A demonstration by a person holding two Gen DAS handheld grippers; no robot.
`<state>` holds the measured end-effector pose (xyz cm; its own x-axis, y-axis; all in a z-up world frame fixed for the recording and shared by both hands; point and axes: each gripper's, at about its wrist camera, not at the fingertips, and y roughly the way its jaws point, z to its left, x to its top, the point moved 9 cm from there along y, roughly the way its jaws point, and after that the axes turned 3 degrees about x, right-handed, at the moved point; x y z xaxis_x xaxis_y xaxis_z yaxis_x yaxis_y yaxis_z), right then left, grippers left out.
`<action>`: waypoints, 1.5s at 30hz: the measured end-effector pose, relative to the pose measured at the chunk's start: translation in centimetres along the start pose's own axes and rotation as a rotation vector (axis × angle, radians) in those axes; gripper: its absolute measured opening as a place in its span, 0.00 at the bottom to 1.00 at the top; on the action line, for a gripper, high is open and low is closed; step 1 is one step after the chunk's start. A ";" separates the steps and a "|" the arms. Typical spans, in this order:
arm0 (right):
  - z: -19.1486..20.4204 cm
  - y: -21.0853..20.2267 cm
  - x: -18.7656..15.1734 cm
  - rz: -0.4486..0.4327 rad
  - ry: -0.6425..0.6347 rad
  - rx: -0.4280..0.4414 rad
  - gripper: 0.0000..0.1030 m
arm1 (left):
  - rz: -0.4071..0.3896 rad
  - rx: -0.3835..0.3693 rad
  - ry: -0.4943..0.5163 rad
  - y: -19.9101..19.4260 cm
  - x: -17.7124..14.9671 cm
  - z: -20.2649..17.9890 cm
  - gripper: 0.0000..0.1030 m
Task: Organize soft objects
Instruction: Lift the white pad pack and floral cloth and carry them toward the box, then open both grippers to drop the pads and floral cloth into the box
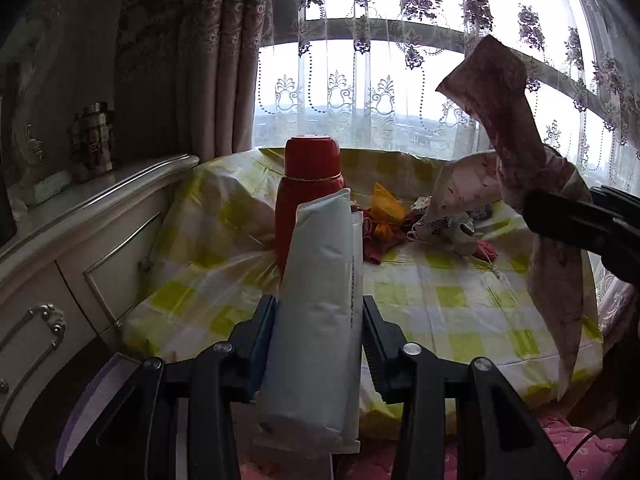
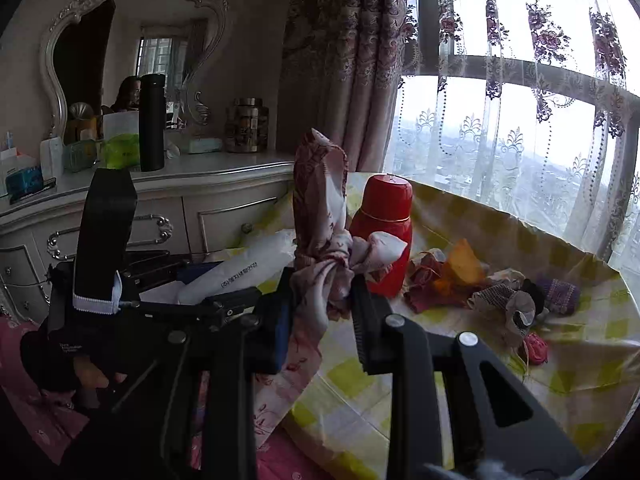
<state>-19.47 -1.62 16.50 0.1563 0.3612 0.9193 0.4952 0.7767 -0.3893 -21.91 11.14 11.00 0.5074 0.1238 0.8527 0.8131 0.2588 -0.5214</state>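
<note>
The table cloth (image 1: 460,292) has yellow-green and white squares. The flask (image 1: 310,184) is red, the soft pack (image 1: 316,304) is white, and the knotted cloth (image 2: 320,216) is pale with dark red flowers. The curtain (image 1: 420,20) is see-through white with purple flowers, and the small cloths (image 2: 460,272) look orange and dark red, maybe.

A: How does the left gripper (image 1: 318,316) stand?

B: Its 2 black fingers (image 1: 262,332) point forward and slightly down, jaws partly closed and pressing both sides of a white packet (image 1: 320,300), which stands upright between them.

A: And the right gripper (image 2: 322,300)?

B: Also tilted a little downward, its 2 jaws narrowly set and clamped on a knotted floral cloth (image 2: 320,240). In the left wrist view it comes in from the right edge.

A: Any hand visible?

B: The left hand (image 2: 76,356), in a dark glove with bare fingertips, wraps the left gripper's handle at the lower left of the right wrist view.
</note>
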 end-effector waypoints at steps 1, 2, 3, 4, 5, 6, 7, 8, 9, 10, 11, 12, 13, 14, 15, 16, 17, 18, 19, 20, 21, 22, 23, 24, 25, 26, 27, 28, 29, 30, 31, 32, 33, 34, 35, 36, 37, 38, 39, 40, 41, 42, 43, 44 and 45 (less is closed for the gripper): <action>0.6 0.5 0.0 0.009 -0.005 0.017 0.29 | 0.006 0.020 -0.016 -0.2 -0.4 1.1 0.42; 1.2 0.9 0.0 0.017 -0.011 0.034 0.29 | 0.013 0.039 -0.030 -0.4 -0.8 2.1 0.42; 1.9 1.4 0.0 0.026 -0.016 0.054 0.29 | 0.022 0.058 -0.041 -0.6 -1.2 3.1 0.42; 2.5 1.9 -0.1 0.035 -0.020 0.074 0.29 | 0.031 0.076 -0.052 -0.7 -1.6 4.0 0.42; 3.1 2.4 0.0 0.046 -0.025 0.096 0.29 | 0.039 0.092 -0.065 -0.8 -2.1 4.9 0.42; 3.9 2.9 -0.1 0.057 -0.031 0.120 0.29 | 0.050 0.106 -0.076 -0.8 -2.5 5.6 0.42; 4.7 3.4 -0.1 0.070 -0.037 0.146 0.29 | 0.061 0.115 -0.083 -0.7 -3.1 6.4 0.42; 5.6 4.0 -0.1 0.088 -0.045 0.176 0.30 | 0.072 0.127 -0.090 -0.7 -3.6 7.0 0.42; 6.4 4.6 -0.3 0.107 -0.054 0.199 0.30 | 0.084 0.139 -0.099 -0.7 -4.2 7.7 0.42; 7.2 5.3 -0.5 0.127 -0.062 0.219 0.30 | 0.100 0.149 -0.110 -0.5 -4.8 8.4 0.42; 8.1 5.9 -0.8 0.152 -0.069 0.242 0.30 | 0.121 0.156 -0.124 -0.4 -5.4 9.1 0.42; 8.9 6.6 -1.2 0.181 -0.076 0.265 0.30 | 0.143 0.161 -0.143 -0.2 -6.1 9.7 0.42; 9.6 7.3 -1.6 0.207 -0.082 0.279 0.30 | 0.171 0.165 -0.164 0.0 -6.8 10.4 0.42; 10.3 7.9 -2.1 0.231 -0.088 0.291 0.30 | 0.199 0.171 -0.185 0.2 -7.6 11.1 0.42; 11.0 8.6 -2.6 0.260 -0.094 0.305 0.30 | 0.225 0.177 -0.206 0.3 -8.4 11.8 0.42; 11.6 9.3 -3.2 0.291 -0.097 0.316 0.30 | 0.248 0.182 -0.226 0.3 -9.1 12.4 0.42; 12.2 9.8 -3.7 0.318 -0.099 0.328 0.30 | 0.270 0.186 -0.245 0.4 -9.8 13.0 0.42; 12.8 10.4 -4.2 0.346 -0.100 0.343 0.30 | 0.291 0.193 -0.260 0.4 -10.5 13.5 0.42; 13.4 11.0 -4.8 0.378 -0.100 0.360 0.30 | 0.310 0.201 -0.270 0.4 -11.2 14.0 0.42; 13.9 11.4 -5.3 0.409 -0.097 0.372 0.30 | 0.325 0.209 -0.277 0.5 -11.7 14.5 0.42; 14.4 12.0 -5.8 0.440 -0.092 0.387 0.30 | 0.339 0.219 -0.283 0.5 -12.3 14.8 0.42; 14.9 12.6 -6.4 0.477 -0.086 0.408 0.30 | 0.354 0.228 -0.287 0.6 -12.8 15.2 0.42; 15.5 13.0 -6.9 0.512 -0.081 0.429 0.30 | 0.368 0.238 -0.291 0.7 -13.3 15.6 0.42; 16.1 13.5 -7.5 0.540 -0.078 0.446 0.30 | 0.380 0.248 -0.296 0.7 -13.8 16.0 0.42; 16.7 13.9 -8.0 0.567 -0.082 0.458 0.30 | 0.393 0.256 -0.300 0.8 -14.2 16.4 0.42; 17.2 14.3 -8.6 0.593 -0.089 0.464 0.30 | 0.406 0.262 -0.304 0.9 -14.6 16.7 0.42; 17.7 14.6 -9.1 0.614 -0.096 0.468 0.30 | 0.420 0.269 -0.310 1.0 -15.1 17.1 0.42; 18.1 14.9 -9.6 0.629 -0.098 0.471 0.30 | 0.433 0.276 -0.317 1.1 -15.5 17.4 0.42; 18.3 15.2 -10.1 0.643 -0.100 0.476 0.30 | 0.446 0.281 -0.327 1.2 -15.8 17.8 0.42; 18.6 15.4 -10.5 0.653 -0.102 0.482 0.30 | 0.457 0.285 -0.338 1.3 -16.2 18.1 0.42; 18.7 15.6 -11.0 0.664 -0.104 0.485 0.30 | 0.468 0.288 -0.349 1.3 -16.5 18.5 0.43; 18.8 15.8 -11.5 0.674 -0.104 0.487 0.30 | 0.484 0.291 -0.360 1.5 -16.9 18.8 0.43; 18.8 16.0 -12.0 0.686 -0.099 0.487 0.30 | 0.500 0.294 -0.373 1.6 -17.2 19.2 0.43; 19.0 16.2 -12.4 0.701 -0.090 0.488 0.30 | 0.512 0.298 -0.390 1.7 -17.6 19.5 0.44; 19.1 16.4 -12.8 0.720 -0.074 0.499 0.33 | 0.524 0.304 -0.408 1.7 -17.9 19.9 0.50; 19.4 16.4 -13.3 0.747 -0.055 0.518 0.45 | 0.538 0.311 -0.425 1.8 -18.2 20.3 0.61; 19.7 16.4 -13.7 0.772 -0.038 0.535 0.61 | 0.549 0.323 -0.440 1.8 -18.5 20.6 0.66; 19.8 16.3 -13.9 0.780 -0.023 0.546 0.66 | 0.548 0.336 -0.452 1.7 -18.7 20.9 0.69; 19.6 16.2 -13.9 0.776 -0.008 0.555 0.68 | 0.543 0.347 -0.457 1.6 -18.7 21.1 0.70; 19.2 16.2 -13.8 0.770 0.012 0.563 0.68 | 0.541 0.354 -0.453 1.5 -18.6 21.1 0.70; 18.7 16.1 -13.6 0.762 0.035 0.568 0.68 | 0.542 0.359 -0.441 1.6 -18.6 21.1 0.72; 18.0 16.0 -13.4 0.750 0.060 0.567 0.68 | 0.546 0.366 -0.428 1.6 -18.6 21.1 0.73; 17.1 15.9 -13.1 0.737 0.085 0.560 0.68 | 0.551 0.374 -0.413 1.7 -18.6 20.9 0.74; 16.0 15.8 -12.9 0.725 0.109 0.549 0.68 | 0.559 0.379 -0.397 1.9 -18.6 20.7 0.74; 14.7 15.7 -12.8 0.713 0.132 0.533 0.68 | 0.568 0.378 -0.382 2.1 -18.6 20.4 0.74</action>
<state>-26.30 13.56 -2.19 0.3876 0.8125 0.4354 -0.2143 0.5388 -0.8147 -35.44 28.94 -5.37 0.6276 0.6385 0.4456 0.2712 0.3572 -0.8938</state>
